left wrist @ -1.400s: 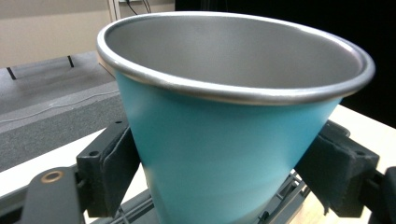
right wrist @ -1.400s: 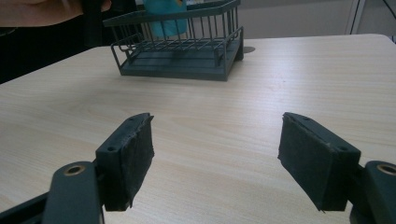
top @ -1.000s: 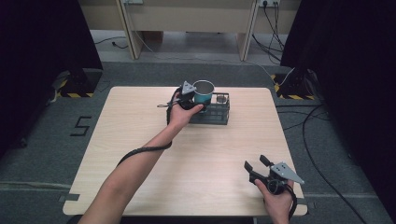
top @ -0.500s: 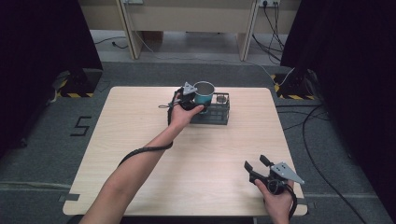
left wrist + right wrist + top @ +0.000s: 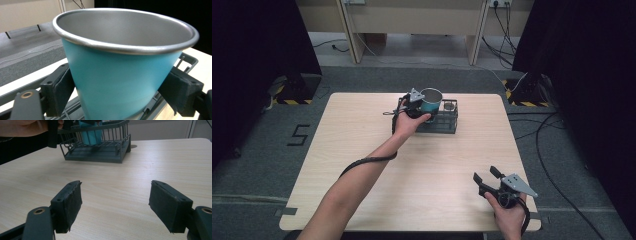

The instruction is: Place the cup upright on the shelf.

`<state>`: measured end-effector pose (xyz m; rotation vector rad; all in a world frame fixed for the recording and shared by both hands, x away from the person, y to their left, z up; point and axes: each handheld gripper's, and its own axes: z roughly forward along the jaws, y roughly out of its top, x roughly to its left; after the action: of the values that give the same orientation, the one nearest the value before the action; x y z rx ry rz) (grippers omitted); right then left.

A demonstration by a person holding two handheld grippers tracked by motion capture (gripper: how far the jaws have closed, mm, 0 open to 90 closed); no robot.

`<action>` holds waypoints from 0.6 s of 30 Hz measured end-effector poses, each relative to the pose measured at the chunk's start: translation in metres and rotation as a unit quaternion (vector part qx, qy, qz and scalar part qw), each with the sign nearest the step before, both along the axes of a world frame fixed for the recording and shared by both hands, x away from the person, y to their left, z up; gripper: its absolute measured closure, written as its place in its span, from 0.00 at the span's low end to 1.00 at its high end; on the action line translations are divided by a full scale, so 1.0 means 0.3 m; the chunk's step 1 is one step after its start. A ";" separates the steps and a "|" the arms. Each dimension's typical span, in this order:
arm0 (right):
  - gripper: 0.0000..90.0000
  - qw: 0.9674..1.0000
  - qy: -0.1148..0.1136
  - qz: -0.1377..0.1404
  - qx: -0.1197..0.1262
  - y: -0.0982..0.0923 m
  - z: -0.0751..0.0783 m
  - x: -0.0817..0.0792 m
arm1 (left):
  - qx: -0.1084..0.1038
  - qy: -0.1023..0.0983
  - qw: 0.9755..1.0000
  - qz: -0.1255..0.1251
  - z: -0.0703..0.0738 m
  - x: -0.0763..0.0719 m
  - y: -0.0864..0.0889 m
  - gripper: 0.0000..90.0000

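Teal cup (image 5: 120,82) sits clamped in the left gripper (image 5: 419,104) inside the wire basket (image 5: 447,122) near the desk's far edge, best kept upright, while the right gripper (image 5: 486,176) idles open.

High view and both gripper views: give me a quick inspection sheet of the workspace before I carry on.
Surface: light wooden table, bare apart from the rack.
Job's things: teal metal cup, upright in the dark wire rack; a small round item in the rack's right part, too small to tell.
Clutter: nothing seen.
Grippers: left tongs clamped on the cup's sides; right tongs open above the table's near right part.
Cables: cords on the floor to the right.
Surroundings: grey floor, dark curtains.
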<state>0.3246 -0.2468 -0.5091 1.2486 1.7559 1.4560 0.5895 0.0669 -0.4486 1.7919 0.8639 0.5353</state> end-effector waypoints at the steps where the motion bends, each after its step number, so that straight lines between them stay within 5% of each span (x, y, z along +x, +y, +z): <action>1: 0.30 1.000 0.000 0.000 0.000 0.000 0.000 0.000 | -0.001 0.000 1.000 0.001 0.000 0.000 0.000 0.18; 18: 0.30 1.000 0.000 0.000 0.000 0.002 0.000 0.001 | 0.001 -0.003 1.000 -0.002 0.018 -0.023 0.027 0.16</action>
<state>0.3249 -0.2463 -0.5092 1.2488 1.7563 1.4546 0.5825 0.0749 -0.4433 1.7934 0.8564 0.5392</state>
